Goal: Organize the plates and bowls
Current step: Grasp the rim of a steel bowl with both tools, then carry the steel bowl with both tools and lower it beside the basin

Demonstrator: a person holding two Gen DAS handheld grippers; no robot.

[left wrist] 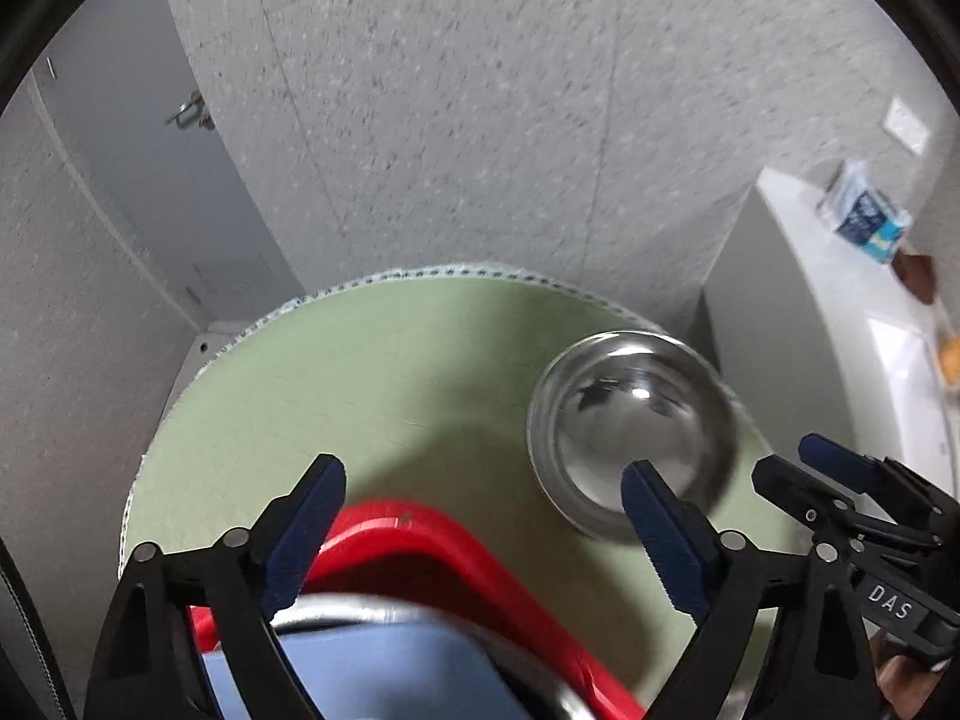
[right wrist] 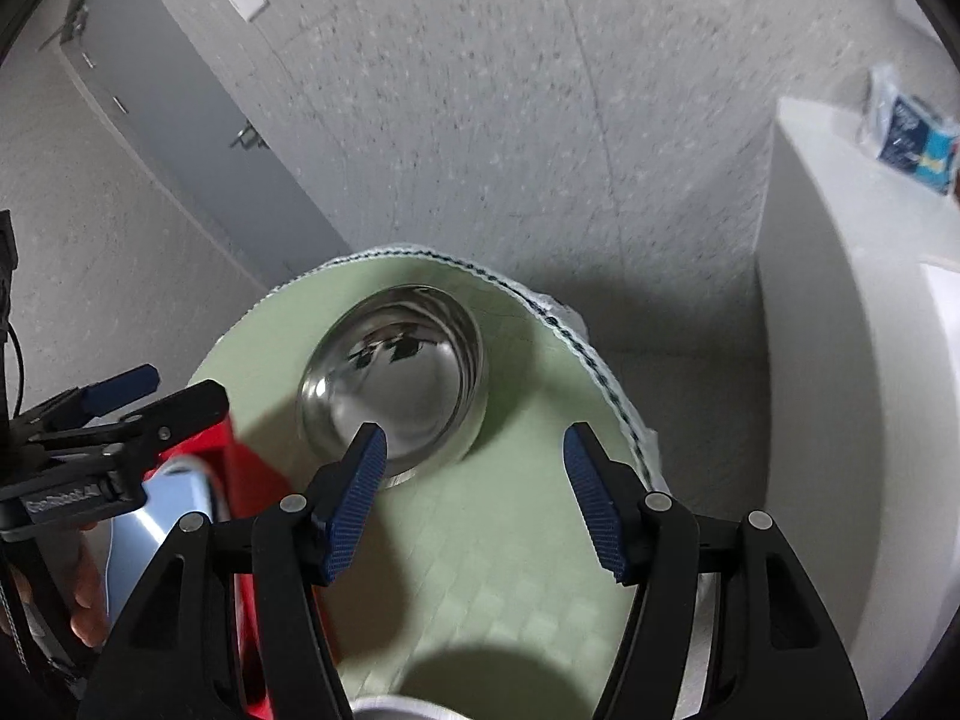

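A shiny steel bowl (left wrist: 636, 432) stands upright on the round green table (left wrist: 372, 372); it also shows in the right wrist view (right wrist: 396, 378). A red basket (left wrist: 420, 546) at the near edge holds a pale blue plate (left wrist: 372, 672) with a steel rim beside it. My left gripper (left wrist: 483, 516) is open above the basket, empty. My right gripper (right wrist: 474, 480) is open just short of the bowl, empty. The right gripper shows in the left wrist view (left wrist: 822, 468), and the left one in the right wrist view (right wrist: 162, 390). Another steel rim (right wrist: 396, 708) peeks in at the bottom.
A textured grey wall stands close behind the table. A grey door (left wrist: 150, 168) is at the left. A white counter (right wrist: 840, 360) at the right carries a blue and white packet (right wrist: 912, 138). The table has a patterned cloth edge (right wrist: 570, 336).
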